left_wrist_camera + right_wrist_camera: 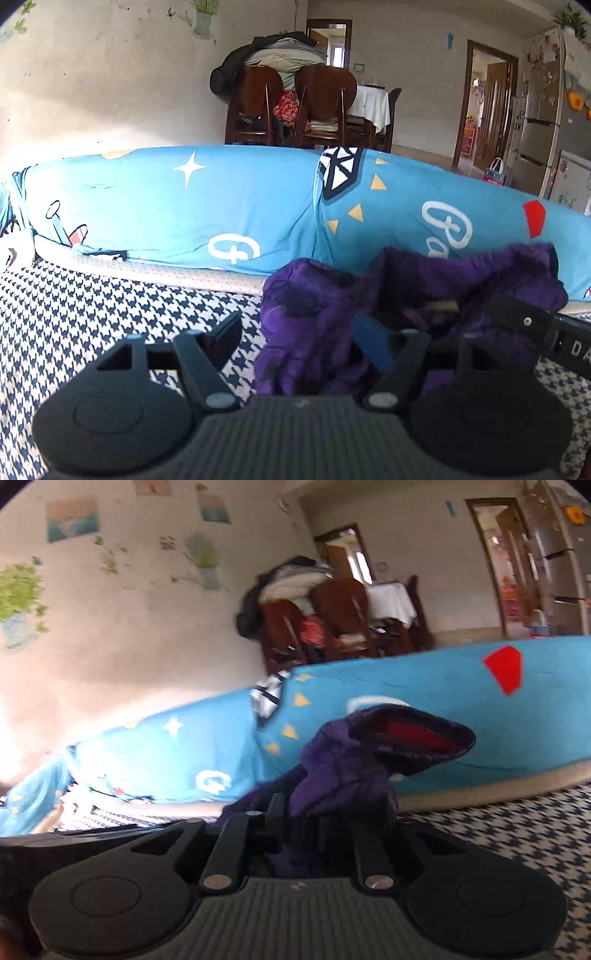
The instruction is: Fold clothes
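right gripper [328, 812] pinches crumpled purple garment [343, 768]; left gripper [295, 343] spread, fabric between

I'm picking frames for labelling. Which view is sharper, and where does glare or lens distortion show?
Left wrist view: sharp, houndstooth cover crisp; fisheye bows the blue cushion upward. Right wrist view: tilted and motion-smeared, purple garment soft-edged; sunlight washes out the wall at left.
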A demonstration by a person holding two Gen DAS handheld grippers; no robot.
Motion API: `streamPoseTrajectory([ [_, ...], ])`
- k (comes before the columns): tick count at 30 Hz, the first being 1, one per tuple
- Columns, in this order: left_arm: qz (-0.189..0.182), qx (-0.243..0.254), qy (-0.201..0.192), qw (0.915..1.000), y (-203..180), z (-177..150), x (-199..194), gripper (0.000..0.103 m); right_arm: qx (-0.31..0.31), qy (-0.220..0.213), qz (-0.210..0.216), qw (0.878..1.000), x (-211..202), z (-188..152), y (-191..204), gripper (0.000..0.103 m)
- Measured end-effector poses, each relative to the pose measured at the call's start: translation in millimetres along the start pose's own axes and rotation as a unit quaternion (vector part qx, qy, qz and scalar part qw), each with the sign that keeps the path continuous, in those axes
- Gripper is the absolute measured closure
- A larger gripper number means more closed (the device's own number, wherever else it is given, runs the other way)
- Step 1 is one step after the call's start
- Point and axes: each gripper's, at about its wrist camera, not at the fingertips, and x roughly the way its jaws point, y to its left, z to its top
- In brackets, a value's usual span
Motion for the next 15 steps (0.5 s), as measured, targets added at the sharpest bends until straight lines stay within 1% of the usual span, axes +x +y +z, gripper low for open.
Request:
streamPoseTrajectory([
  [1, -0.001, 0.0, 0.0, 1.0, 4, -2, -2, 0.02, 0.008, 0.002, -0.013, 1.0, 0, 0, -5, 0.074],
  [2, -0.002, 0.0, 0.0, 1.0, 8, -4, -2, 0.019, 0.018, 0.0, -0.025, 1.0, -1, 1, -11, 0.067],
  [3, -0.004, -0.001, 0.002, 1.0, 11, -4, -3, 0.018, 0.027, -0.004, -0.036, 0.999, -3, 3, -16, 0.064],
  [5, -0.005, -0.004, 0.006, 1.0, 18, -6, -15, 0.016, 0.032, -0.018, -0.046, 0.998, -10, 7, -24, 0.064],
  [8, -0.006, -0.022, 0.02, 0.9995, 26, -6, -9, 0.016, 0.025, -0.036, -0.056, 0.997, -22, 13, -28, 0.061],
  [11, -0.011, -0.045, 0.038, 0.9982, 31, -6, -2, 0.015, 0.012, -0.033, -0.039, 0.999, -29, 13, -26, 0.06],
  [15, -0.004, -0.062, 0.051, 0.9967, 29, -5, 8, 0.013, 0.006, -0.003, 0.002, 1.0, -31, 7, -22, 0.06],
])
